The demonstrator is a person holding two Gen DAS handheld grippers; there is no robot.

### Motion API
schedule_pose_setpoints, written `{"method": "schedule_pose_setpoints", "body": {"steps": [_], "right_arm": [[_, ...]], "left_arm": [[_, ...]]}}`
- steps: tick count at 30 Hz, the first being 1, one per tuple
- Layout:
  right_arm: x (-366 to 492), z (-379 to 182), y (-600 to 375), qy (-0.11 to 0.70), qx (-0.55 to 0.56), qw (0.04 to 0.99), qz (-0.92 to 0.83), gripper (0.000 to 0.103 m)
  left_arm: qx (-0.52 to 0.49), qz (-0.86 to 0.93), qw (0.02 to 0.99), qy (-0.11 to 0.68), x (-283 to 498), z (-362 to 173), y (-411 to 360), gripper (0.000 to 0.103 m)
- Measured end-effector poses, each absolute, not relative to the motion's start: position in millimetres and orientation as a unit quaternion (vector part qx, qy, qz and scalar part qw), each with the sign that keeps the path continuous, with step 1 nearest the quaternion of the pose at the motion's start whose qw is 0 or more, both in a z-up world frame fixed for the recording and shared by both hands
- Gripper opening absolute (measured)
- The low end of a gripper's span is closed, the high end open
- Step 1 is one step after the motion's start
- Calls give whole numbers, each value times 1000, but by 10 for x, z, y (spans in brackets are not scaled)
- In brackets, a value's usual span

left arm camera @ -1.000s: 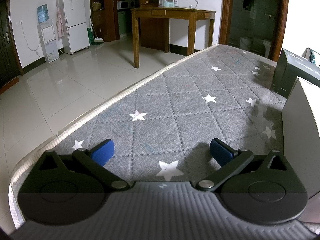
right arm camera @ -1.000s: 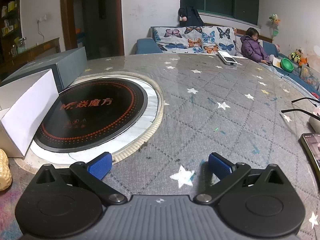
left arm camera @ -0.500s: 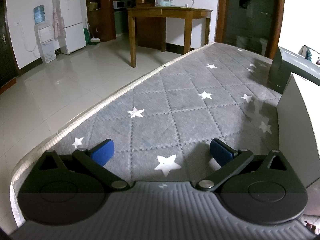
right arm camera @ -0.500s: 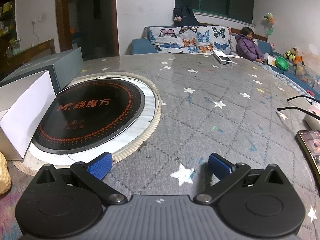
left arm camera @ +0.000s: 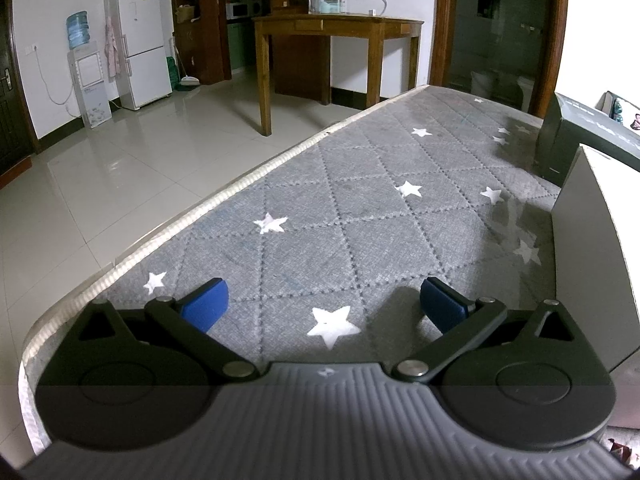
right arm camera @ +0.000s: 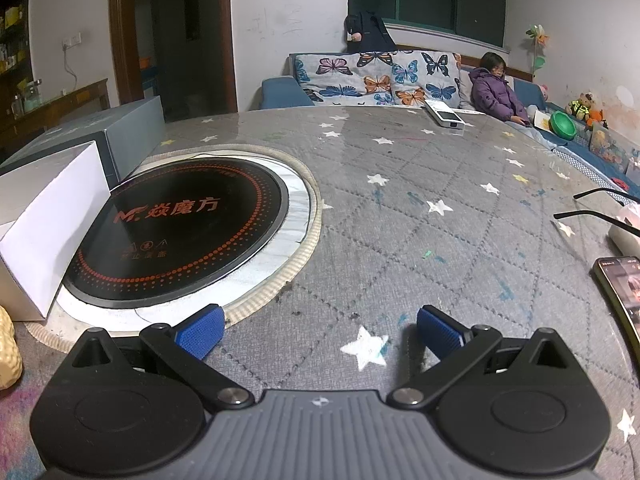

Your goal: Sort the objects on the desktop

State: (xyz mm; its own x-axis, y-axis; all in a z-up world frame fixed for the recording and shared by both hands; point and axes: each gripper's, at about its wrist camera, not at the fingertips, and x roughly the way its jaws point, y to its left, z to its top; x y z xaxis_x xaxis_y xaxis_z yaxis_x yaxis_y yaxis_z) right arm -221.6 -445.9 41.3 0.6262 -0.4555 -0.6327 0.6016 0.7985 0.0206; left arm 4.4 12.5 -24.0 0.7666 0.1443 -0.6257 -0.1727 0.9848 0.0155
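My left gripper (left arm camera: 324, 304) is open and empty, low over the grey star-patterned table cover (left arm camera: 360, 208). A white box (left arm camera: 596, 256) stands just to its right, and a dark box (left arm camera: 584, 136) behind that. My right gripper (right arm camera: 318, 332) is open and empty over the same cover. In the right wrist view the white box (right arm camera: 44, 216) and the grey-blue box (right arm camera: 120, 136) stand at the left. A phone (right arm camera: 622, 292) lies at the right edge, black glasses (right arm camera: 592, 208) beyond it. A yellow object (right arm camera: 8, 352) shows at the far left.
A round black induction cooktop (right arm camera: 184, 236) sits in the table ahead-left of the right gripper. A white remote-like device (right arm camera: 444, 114) lies at the far edge. The table edge (left arm camera: 160, 232) runs along the left gripper's left, floor beyond. A child sits on the sofa (right arm camera: 496, 92).
Both views have shifted slightly: the left gripper has drawn back and tilted a little, the white box showing lower at right. The right gripper moved slightly. Both stay open.
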Motion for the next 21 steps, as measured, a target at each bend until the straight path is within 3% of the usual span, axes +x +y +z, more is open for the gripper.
{"method": "schedule_pose_setpoints", "body": {"steps": [21], "right_arm": [[-1924,410,-4230,316,119,893,-299,103]], "left_arm": [[-21,84,940,331,38,-240,131,103]]}}
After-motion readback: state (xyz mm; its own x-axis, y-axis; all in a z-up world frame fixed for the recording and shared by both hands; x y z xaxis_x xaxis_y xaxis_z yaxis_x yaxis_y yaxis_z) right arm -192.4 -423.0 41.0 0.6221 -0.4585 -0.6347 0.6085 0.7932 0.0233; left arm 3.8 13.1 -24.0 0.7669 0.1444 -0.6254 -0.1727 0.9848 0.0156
